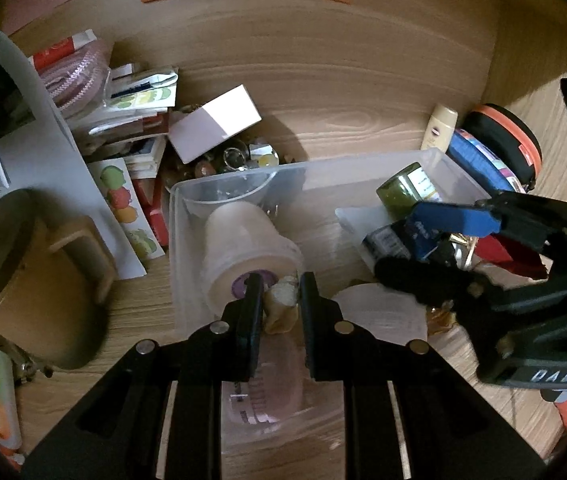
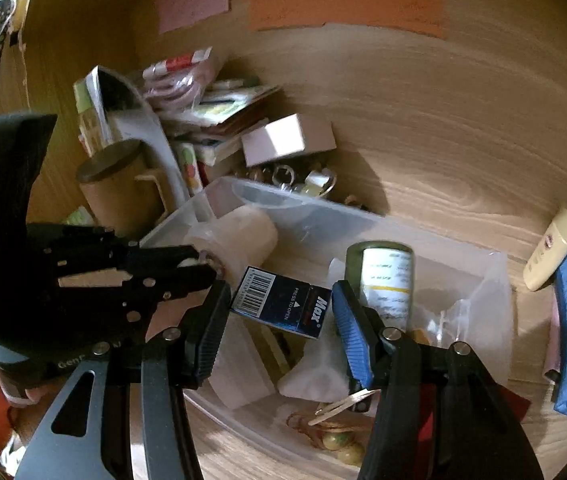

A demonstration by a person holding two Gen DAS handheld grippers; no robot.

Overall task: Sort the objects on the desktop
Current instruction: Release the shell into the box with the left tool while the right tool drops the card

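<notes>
My left gripper (image 1: 280,282) is shut on a small cream lump (image 1: 281,306), low over the near left part of a clear plastic bin (image 1: 235,178). Just beyond the lump, a cream cup (image 1: 243,248) lies on its side in the bin. My right gripper (image 2: 281,294), with one blue pad, is shut on a dark blue "Max" staple box (image 2: 283,304) over the bin's (image 2: 323,208) right half. A green jar with a white label (image 2: 383,276) stands behind that box. In the right wrist view the left gripper (image 2: 199,268) reaches in from the left.
A brown mug (image 1: 31,272) and leaning booklets (image 1: 23,128) stand left of the bin. Behind it lie a white box (image 1: 215,124) and key rings (image 1: 239,158). At the right are a cream tube (image 1: 439,126), a blue pouch (image 1: 479,164) and a black-orange case (image 1: 507,140). A wooden wall closes the back.
</notes>
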